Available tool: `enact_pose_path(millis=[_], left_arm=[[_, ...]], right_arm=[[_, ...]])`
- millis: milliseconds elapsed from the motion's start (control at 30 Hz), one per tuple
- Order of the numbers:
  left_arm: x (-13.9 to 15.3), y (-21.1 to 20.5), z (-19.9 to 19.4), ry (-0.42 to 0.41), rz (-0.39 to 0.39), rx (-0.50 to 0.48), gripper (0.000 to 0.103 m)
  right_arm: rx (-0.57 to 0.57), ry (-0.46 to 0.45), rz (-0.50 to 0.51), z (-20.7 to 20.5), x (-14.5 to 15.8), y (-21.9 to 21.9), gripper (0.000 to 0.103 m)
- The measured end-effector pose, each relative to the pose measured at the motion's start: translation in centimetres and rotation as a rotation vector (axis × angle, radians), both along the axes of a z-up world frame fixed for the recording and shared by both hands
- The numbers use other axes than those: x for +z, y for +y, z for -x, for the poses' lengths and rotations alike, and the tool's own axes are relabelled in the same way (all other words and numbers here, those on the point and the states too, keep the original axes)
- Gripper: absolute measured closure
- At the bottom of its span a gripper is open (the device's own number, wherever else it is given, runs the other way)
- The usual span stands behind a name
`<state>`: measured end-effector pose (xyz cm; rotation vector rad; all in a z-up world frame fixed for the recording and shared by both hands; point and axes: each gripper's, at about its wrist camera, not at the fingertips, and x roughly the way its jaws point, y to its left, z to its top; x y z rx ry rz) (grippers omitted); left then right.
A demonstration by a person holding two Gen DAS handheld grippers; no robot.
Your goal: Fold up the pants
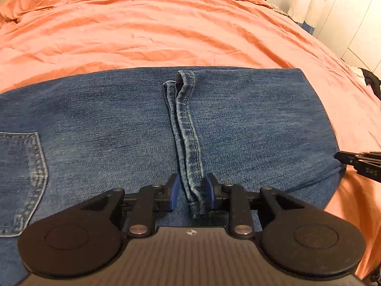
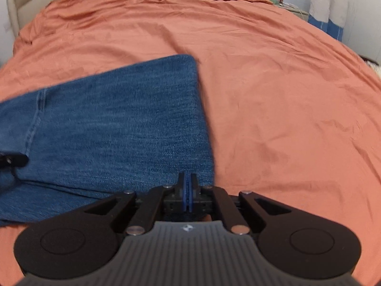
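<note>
Straddling the jeans' (image 1: 119,124) hem (image 1: 188,143), left gripper (image 1: 191,190) gapes (right gripper (image 2: 188,195) pressed together, gripping nothing) on the bedspread (image 2: 273,95).

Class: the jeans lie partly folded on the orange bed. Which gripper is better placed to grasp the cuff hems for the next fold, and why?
Probably the left. The left gripper is open, its fingers either side of the cuff hems. The right gripper is shut, empty, at the jeans folded edge.

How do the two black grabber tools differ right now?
The left gripper has its fingers apart, straddling the jeans' hem ridge; the right gripper has its fingers pressed together, with nothing visible between them. The left sits over denim, the right at the jeans' edge. Both have blue pads.
</note>
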<state>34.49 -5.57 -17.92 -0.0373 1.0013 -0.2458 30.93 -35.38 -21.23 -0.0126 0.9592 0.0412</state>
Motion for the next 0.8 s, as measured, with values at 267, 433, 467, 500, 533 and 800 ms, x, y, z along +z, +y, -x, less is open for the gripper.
enact_pose_path(millis=[267, 433, 467, 500, 533, 800], left_arm=[[4.8, 4.1, 3.8, -0.086, -0.011, 0.112, 0.068], [8.4, 10.5, 5.9, -0.119, 0.045, 0.296, 0.059], [9.0, 12.0, 6.2, -0.125, 0.064, 0.329, 0.057], [9.6, 13.5, 6.6, -0.13, 0.078, 0.361, 0.056], [10.1, 15.1, 7.0, -0.135, 0.088, 0.395, 0.055], [8.9, 28.9, 11.0, -0.095, 0.222, 0.784, 0.05]], right_arm=[[0.099, -0.074, 0.02, 1.4, 4.4, 2.7, 0.082], [0.299, -0.114, 0.016, 1.8, 6.8, 9.1, 0.072], [0.335, -0.117, 0.024, 1.8, 7.0, 10.4, 0.068], [0.369, -0.12, 0.033, 1.8, 7.1, 11.8, 0.067], [0.399, -0.12, 0.043, 1.7, 7.2, 13.1, 0.067], [0.477, -0.088, 0.09, -0.2, 7.0, 20.5, 0.067]])
